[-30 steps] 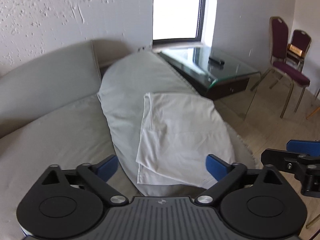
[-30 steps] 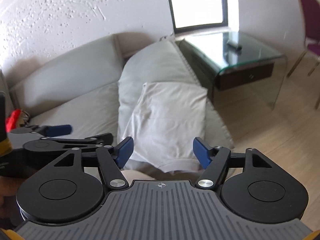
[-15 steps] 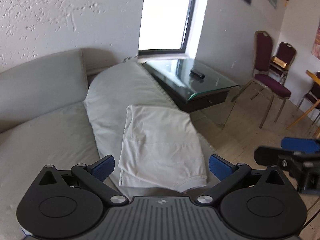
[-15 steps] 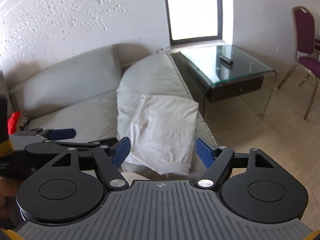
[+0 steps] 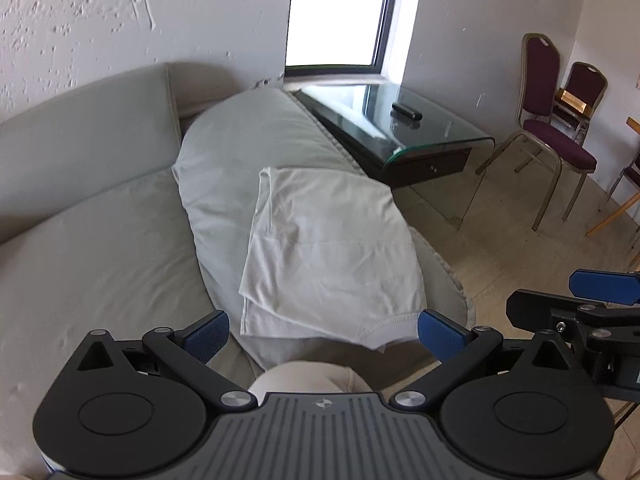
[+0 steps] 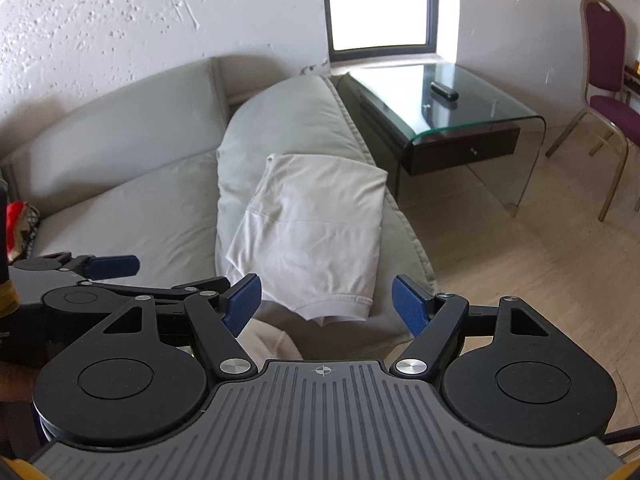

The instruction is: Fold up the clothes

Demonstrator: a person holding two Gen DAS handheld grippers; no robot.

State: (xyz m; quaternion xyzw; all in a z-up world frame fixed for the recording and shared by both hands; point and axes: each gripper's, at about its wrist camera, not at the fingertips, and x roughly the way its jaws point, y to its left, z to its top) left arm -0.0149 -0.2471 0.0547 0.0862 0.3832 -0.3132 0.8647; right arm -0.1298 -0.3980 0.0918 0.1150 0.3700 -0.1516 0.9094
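A folded white garment [image 5: 328, 256] lies flat on the grey sofa's broad armrest [image 5: 240, 148], its hem toward me. My left gripper [image 5: 323, 336] hovers just short of that hem, open, nothing between its blue pads [image 5: 206, 336]. In the right wrist view the same garment [image 6: 312, 232] lies ahead of my right gripper [image 6: 326, 304], which is also open and empty. Each gripper shows at the edge of the other's view: the right gripper [image 5: 600, 286] and the left gripper [image 6: 112, 265].
Beige trouser cloth over a person's knee [image 5: 304, 376] sits under the grippers. A glass side table [image 6: 472, 116] with a dark remote [image 6: 443, 91] stands right of the sofa. Maroon chairs [image 5: 556, 148] stand on the tiled floor. A red patterned item [image 6: 20, 224] lies on the seat at left.
The garment has not moved. Both views have swung slightly, and the right gripper's jaws stand a little wider than a second ago.
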